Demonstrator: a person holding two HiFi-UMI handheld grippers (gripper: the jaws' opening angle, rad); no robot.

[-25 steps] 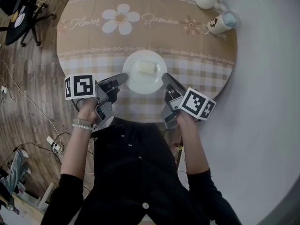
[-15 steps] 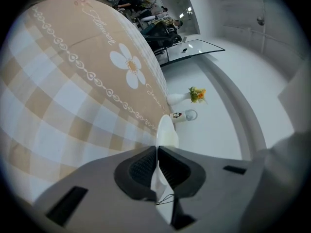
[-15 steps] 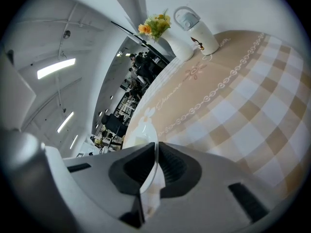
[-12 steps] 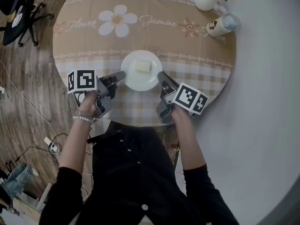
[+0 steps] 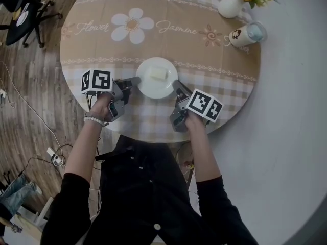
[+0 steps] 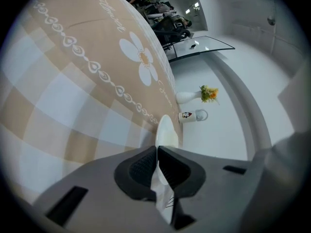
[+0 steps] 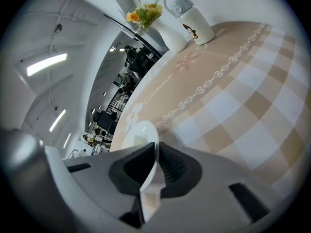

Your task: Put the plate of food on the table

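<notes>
A white plate (image 5: 157,77) with a pale block of food (image 5: 159,74) on it is over the near part of the round table (image 5: 214,60), held from both sides. My left gripper (image 5: 135,80) is shut on the plate's left rim, and my right gripper (image 5: 177,84) is shut on its right rim. In the left gripper view the plate (image 6: 165,130) shows edge-on between the black pads (image 6: 141,168). The right gripper view shows the plate (image 7: 141,135) likewise pinched between the pads (image 7: 172,166). I cannot tell whether the plate touches the cloth.
The table has a beige checked cloth with a daisy print (image 5: 132,23). At its far right stand a white vase of flowers (image 5: 231,6) and a white lidded mug (image 5: 245,34). A black office chair (image 5: 23,15) stands on the wooden floor at the left. A white floor lies to the right.
Both grippers have carried the plate forward, further over the table. They stay shut on its rims.
</notes>
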